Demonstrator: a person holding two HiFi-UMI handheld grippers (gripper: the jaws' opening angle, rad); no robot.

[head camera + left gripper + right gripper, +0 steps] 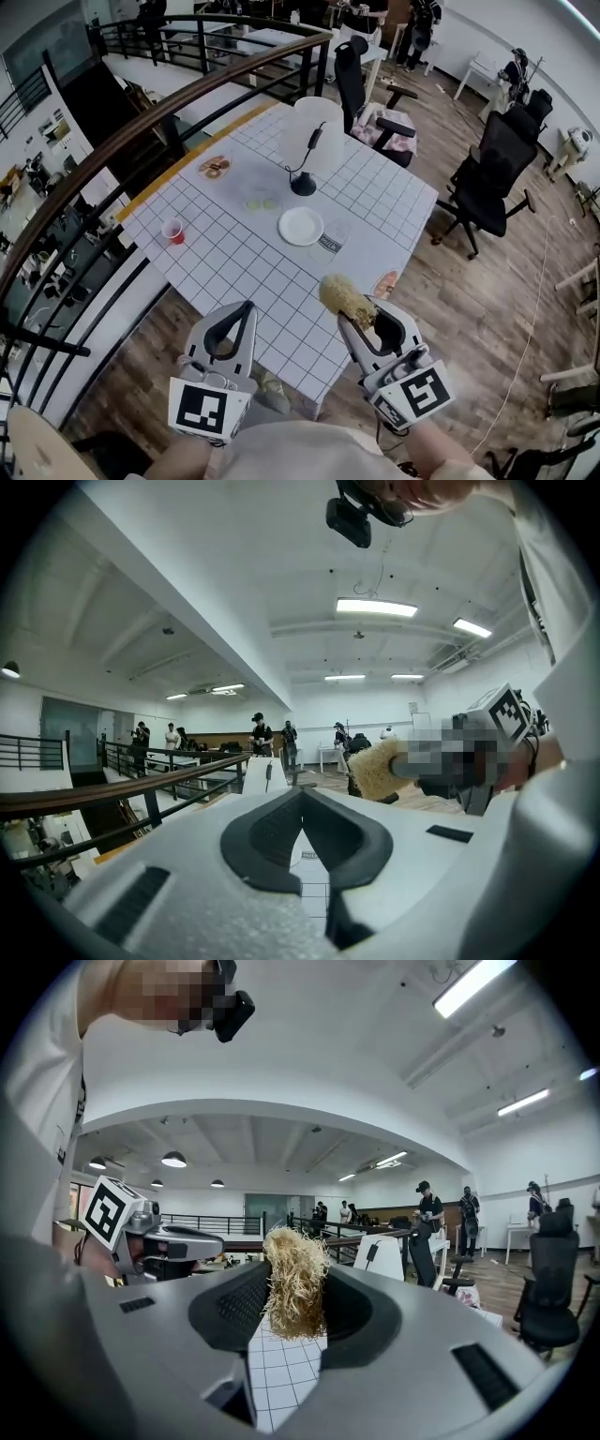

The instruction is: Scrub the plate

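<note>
**White plate alone on the tabletop, scrubber held back at the near corner**

White and round, the plate (301, 226) lay flat near the middle of the gridded tabletop (234, 262), with nothing on it and neither gripper touching it. Just behind it stood the black base of a lamp (309, 141) with a pale shade, and a clear cup (334, 238) with a dark label sat just beside the plate's near right edge. A red cup (173, 231) stood well apart to the left, near the tabletop's edge.

Both grippers hung over the near corner, well apart from the plate. The right gripper (361, 317) had its fingers clamped on a straw-coloured fibrous scrubber (295, 1283), whose tuft stuck out past the fingertips towards the plate. The left gripper (302, 797) was beside it, its fingers pressed together with nothing between them.

Beyond the tabletop ran a dark curved railing (141, 131) on the left, and black office chairs (487, 178) stood on the wooden floor (506, 300) to the right.
</note>
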